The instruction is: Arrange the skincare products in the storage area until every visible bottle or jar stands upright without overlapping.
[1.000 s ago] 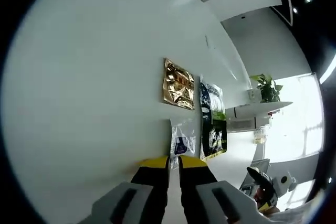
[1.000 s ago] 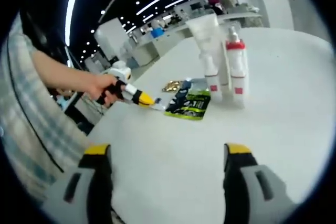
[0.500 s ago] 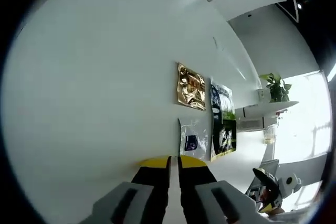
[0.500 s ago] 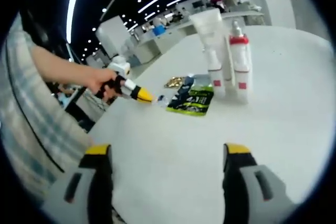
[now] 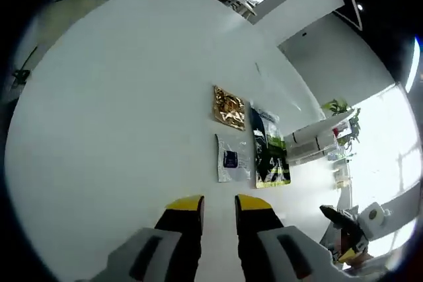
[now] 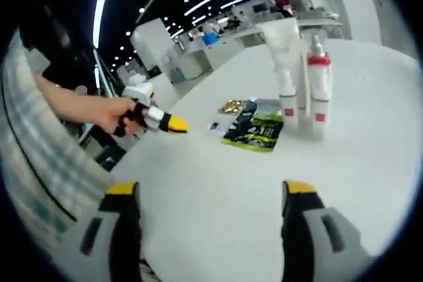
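A white tube [image 6: 285, 64] and a white bottle with a red collar [image 6: 318, 90] stand upright side by side at the far right of the white table [image 6: 218, 183]. In front of them lie three flat sachets: a green-black one [image 6: 254, 130], a gold one [image 6: 232, 105] and a small clear one with a blue label [image 6: 216, 125]. The left gripper view has the same gold [image 5: 228, 107], clear [image 5: 229, 158] and green-black [image 5: 269, 150] sachets. My left gripper [image 5: 219, 204] is open by a narrow gap, a short way back from the clear sachet, holding nothing. My right gripper [image 6: 211, 193] is wide open and empty.
A person's hand [image 6: 112, 113] holds the left gripper [image 6: 165, 122] at the table's left side. The right gripper [image 5: 344, 236] shows at the lower right of the left gripper view. Desks and ceiling lights lie far behind the table.
The left gripper has drawn back from the clear sachet, and its jaws have parted from nearly touching to a narrow gap. The sachet stays flat on the table. The right gripper stays wide open.
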The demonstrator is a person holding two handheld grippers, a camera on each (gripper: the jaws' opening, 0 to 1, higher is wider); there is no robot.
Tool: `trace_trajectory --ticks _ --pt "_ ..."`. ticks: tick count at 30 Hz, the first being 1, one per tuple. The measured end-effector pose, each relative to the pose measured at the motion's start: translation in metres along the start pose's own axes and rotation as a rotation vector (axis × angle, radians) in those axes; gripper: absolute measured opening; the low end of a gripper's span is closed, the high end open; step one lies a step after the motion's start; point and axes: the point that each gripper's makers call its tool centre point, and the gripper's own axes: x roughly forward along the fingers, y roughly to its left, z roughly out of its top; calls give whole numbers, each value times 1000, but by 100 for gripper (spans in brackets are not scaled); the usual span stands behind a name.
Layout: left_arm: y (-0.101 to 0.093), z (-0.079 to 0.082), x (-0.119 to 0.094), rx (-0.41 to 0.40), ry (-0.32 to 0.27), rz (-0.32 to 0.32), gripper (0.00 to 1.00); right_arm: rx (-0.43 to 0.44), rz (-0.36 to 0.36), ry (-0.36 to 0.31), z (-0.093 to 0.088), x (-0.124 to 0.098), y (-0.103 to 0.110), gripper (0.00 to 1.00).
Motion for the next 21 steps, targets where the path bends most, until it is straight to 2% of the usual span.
trace_trajectory --ticks 4,10,12,16,19,21 --pt "-26 -5 -14 93 -50 -37 26 -42 14 18 0 0 6 88" --pt "-39 -6 -42 248 -148 17 44 -82 19 11 9 -4 11 89" --pt "-46 -8 -54 285 -176 6 45 -93 17 7 12 -5 12 89" --pt "-65 -7 -79 256 -261 -42 48 -106 19 -8 20 -9 15 90" --pt "-76 -8 -95 304 -307 -56 49 -116 22 -41 29 -14 20 90" --pt "-83 -11 -103 362 -326 -54 51 -150 12 -92 41 -18 23 90"
